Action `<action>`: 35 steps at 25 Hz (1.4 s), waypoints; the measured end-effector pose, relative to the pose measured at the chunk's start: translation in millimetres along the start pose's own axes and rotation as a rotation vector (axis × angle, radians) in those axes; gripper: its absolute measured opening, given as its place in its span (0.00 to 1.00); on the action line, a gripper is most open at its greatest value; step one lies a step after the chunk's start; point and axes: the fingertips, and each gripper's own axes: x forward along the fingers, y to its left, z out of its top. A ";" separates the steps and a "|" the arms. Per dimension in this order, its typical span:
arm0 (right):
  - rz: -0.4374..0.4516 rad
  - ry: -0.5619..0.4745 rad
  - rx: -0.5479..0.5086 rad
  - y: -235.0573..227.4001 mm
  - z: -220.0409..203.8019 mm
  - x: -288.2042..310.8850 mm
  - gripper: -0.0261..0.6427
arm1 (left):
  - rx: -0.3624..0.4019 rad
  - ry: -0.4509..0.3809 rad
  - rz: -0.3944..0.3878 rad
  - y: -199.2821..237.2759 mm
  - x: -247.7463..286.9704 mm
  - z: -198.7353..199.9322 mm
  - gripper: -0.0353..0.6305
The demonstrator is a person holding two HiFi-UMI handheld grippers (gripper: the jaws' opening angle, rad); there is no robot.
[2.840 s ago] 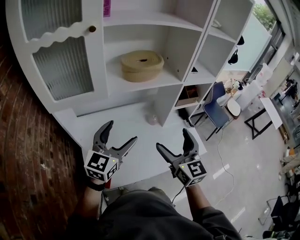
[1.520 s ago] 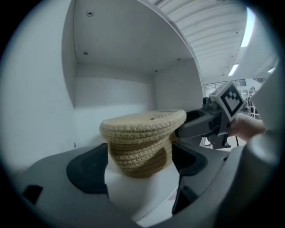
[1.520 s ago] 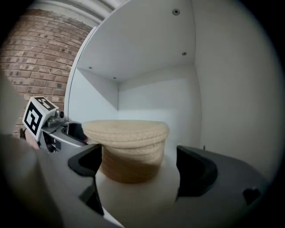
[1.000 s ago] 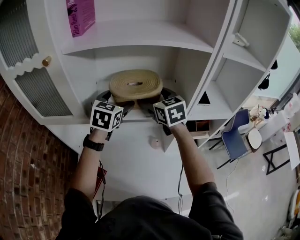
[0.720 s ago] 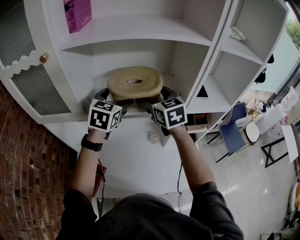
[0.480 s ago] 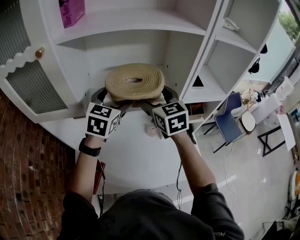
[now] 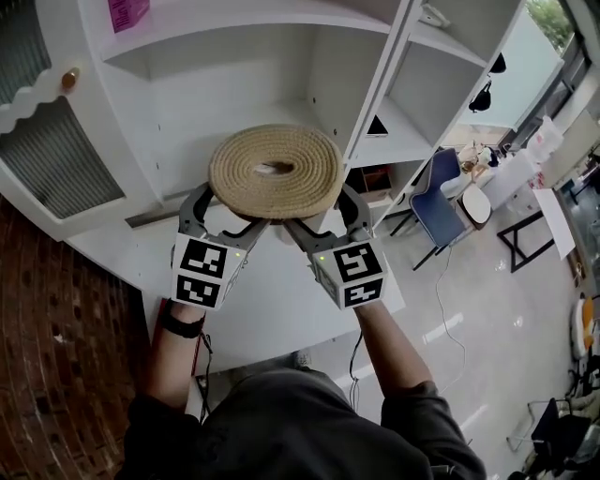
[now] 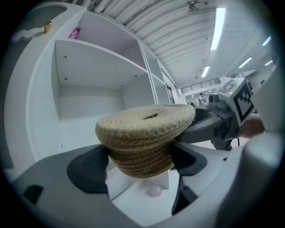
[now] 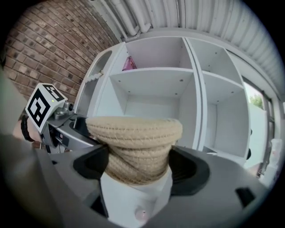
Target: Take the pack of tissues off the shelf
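The pack of tissues [image 7: 275, 169] is a round, tan woven-rope holder with a slot in its top. It hangs in the air in front of the white shelf unit [image 7: 281, 66], above the counter [image 7: 272, 300]. My left gripper [image 7: 225, 211] is shut on its left side and my right gripper [image 7: 323, 214] is shut on its right side. In the left gripper view the holder [image 8: 142, 133] sits between the dark pads of the left gripper [image 8: 140, 162]. In the right gripper view the holder [image 9: 133, 142] is pinched low down by the right gripper [image 9: 136, 167].
A pink box [image 7: 127, 11] stands on the upper shelf. A small pink round thing [image 8: 154, 191] lies on the counter below the holder. A cupboard door with a brass knob [image 7: 68, 80] is at the left, and a brick wall beyond it. A blue chair [image 7: 436, 202] stands at the right.
Both grippers have drawn the woven holder out of the shelf compartment toward me. It now hangs over the counter instead of resting on the shelf board.
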 end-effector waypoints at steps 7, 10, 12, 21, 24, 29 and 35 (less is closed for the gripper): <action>-0.112 -0.059 -0.039 15.0 -18.1 -47.1 0.67 | 0.040 -0.056 -0.065 -38.2 -19.7 -12.1 0.71; -0.158 -0.072 -0.038 18.0 -32.8 -64.1 0.67 | 0.059 -0.072 -0.100 -55.6 -21.5 -21.8 0.71; -0.179 -0.059 -0.044 20.6 -47.5 -73.8 0.67 | 0.063 -0.071 -0.127 -67.9 -20.8 -33.5 0.71; -0.267 0.033 0.041 31.5 -159.4 -92.3 0.67 | 0.054 0.005 -0.243 -119.6 5.0 -130.1 0.71; -0.271 0.074 0.067 36.9 -198.4 -92.8 0.67 | 0.038 0.043 -0.271 -132.5 13.7 -166.6 0.71; -0.277 0.131 0.114 42.1 -258.1 -90.2 0.68 | 0.014 0.104 -0.316 -151.0 31.4 -221.5 0.71; -0.286 0.197 0.178 46.0 -323.7 -88.2 0.68 | -0.003 0.178 -0.367 -172.5 52.0 -280.5 0.71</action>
